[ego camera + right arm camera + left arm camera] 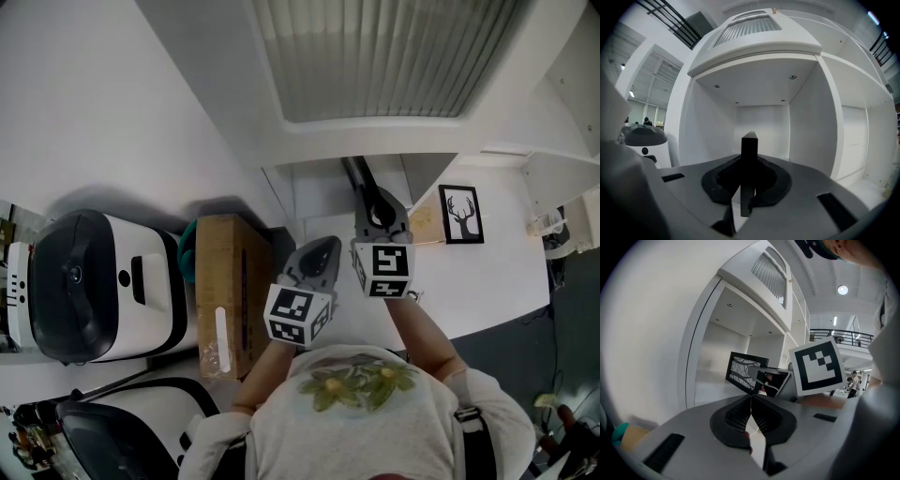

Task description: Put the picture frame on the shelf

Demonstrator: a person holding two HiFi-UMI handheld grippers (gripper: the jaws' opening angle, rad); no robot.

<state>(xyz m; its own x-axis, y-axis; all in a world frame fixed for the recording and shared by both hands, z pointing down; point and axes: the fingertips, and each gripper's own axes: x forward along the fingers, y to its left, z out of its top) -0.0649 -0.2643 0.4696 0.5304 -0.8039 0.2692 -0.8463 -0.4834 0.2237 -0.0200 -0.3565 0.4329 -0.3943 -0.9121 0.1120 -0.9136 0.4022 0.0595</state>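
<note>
Black rectangular picture frame (750, 152) stands edge-on between the fingers of the right gripper (747, 178), with the open compartment of the white shelf unit (708, 126) straight ahead of them. Left gripper (751, 403), fingers together on nothing, sits just left of the right one. Brown cardboard box (230, 281) lies further left of its fingers, and a small black-framed deer picture (462, 214) lies on the white tabletop (487, 272), right of the right fingers.

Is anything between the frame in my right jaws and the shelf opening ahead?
Nothing visible does. The right gripper holds the picture frame edge-on, facing the shelf compartment, and nothing shows inside it.
</note>
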